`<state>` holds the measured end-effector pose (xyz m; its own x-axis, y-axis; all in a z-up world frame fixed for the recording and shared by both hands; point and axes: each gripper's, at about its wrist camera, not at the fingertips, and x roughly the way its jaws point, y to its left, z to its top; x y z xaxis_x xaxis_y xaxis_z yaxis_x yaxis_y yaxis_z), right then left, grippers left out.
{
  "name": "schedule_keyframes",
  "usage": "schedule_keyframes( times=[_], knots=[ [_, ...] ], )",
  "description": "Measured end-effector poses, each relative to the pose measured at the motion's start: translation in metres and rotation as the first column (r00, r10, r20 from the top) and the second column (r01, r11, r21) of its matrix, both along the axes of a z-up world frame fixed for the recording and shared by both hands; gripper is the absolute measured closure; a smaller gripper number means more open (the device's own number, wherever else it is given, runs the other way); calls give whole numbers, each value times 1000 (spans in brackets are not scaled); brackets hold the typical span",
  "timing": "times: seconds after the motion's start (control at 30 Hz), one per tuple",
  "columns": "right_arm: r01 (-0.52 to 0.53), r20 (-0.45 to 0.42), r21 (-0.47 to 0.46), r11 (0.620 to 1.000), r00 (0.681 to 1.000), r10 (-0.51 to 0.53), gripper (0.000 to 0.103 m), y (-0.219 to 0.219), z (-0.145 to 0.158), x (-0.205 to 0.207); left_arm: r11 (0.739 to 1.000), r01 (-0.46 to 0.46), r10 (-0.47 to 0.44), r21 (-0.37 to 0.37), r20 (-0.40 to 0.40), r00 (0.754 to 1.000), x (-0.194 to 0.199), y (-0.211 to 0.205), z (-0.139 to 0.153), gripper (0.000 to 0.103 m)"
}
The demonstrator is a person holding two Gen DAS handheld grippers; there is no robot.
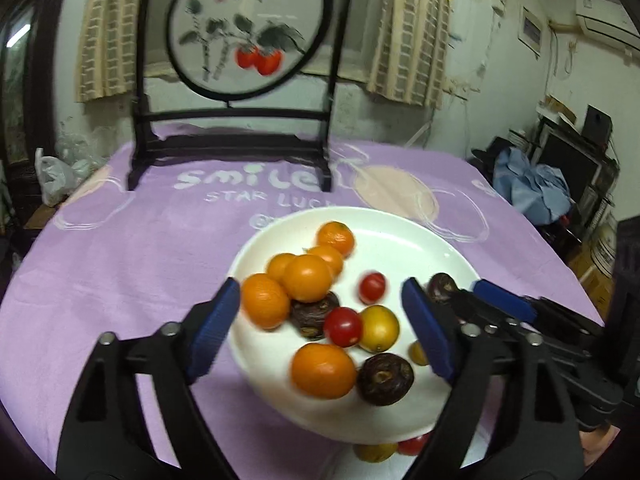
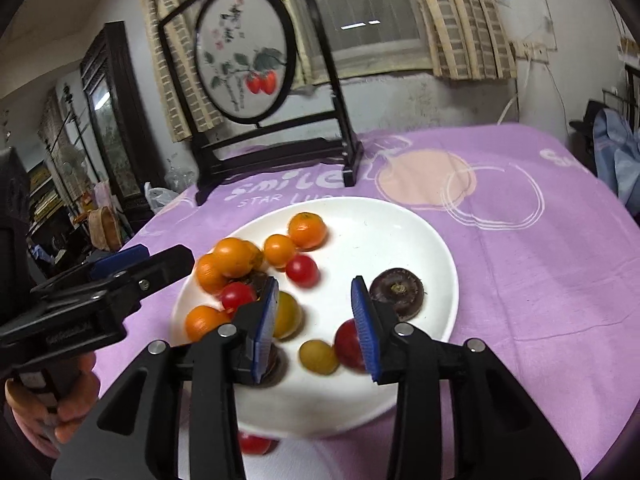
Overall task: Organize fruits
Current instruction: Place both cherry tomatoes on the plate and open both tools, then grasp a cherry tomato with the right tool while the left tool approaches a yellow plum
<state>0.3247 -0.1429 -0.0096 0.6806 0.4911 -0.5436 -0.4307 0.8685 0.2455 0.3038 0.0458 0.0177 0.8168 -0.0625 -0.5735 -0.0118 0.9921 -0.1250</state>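
A white plate (image 1: 404, 240) on a purple cloth holds several orange kumquats (image 1: 307, 277), red cherry tomatoes (image 1: 343, 326), yellow tomatoes (image 1: 379, 328) and dark brown water chestnuts (image 1: 385, 378). My left gripper (image 1: 322, 330) is open above the plate's near left part, empty. My right gripper (image 2: 316, 330) is open above the plate's (image 2: 400, 220) near side, with a yellow tomato (image 2: 319, 357) between its fingers and a red tomato (image 2: 349, 344) by the right finger. A chestnut (image 2: 397, 290) lies beyond it. The right gripper also shows in the left wrist view (image 1: 472, 294).
A black-framed round painted screen (image 1: 248, 32) stands on the table behind the plate. A second white plate with a red tomato (image 2: 254, 443) and a yellow one (image 1: 374, 452) lies under the near rim. Clutter and a blue cloth (image 1: 532, 188) are to the right.
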Motion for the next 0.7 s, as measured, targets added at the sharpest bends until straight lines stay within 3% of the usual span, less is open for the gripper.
schedule_keyframes(
  times=[0.13, 0.2, 0.4, 0.7],
  knots=[
    [-46, -6, -16, 999, 999, 46, 65, 5, 0, -26, 998, -39, 39, 45, -2, 999, -20, 8, -5, 6],
    [-70, -12, -33, 997, 997, 70, 65, 9, -3, -40, 998, -58, 58, 24, -21, 998, -32, 18, -11, 3],
    [-135, -86, -74, 988, 988, 129, 64, 20, -18, -68, 992, -118, 115, -43, -82, 990, -60, 45, -24, 3],
    [-151, -157, -136, 979, 979, 129, 63, 27, -35, -68, 985, -164, 160, -46, -87, 983, -73, 60, -24, 2]
  ],
)
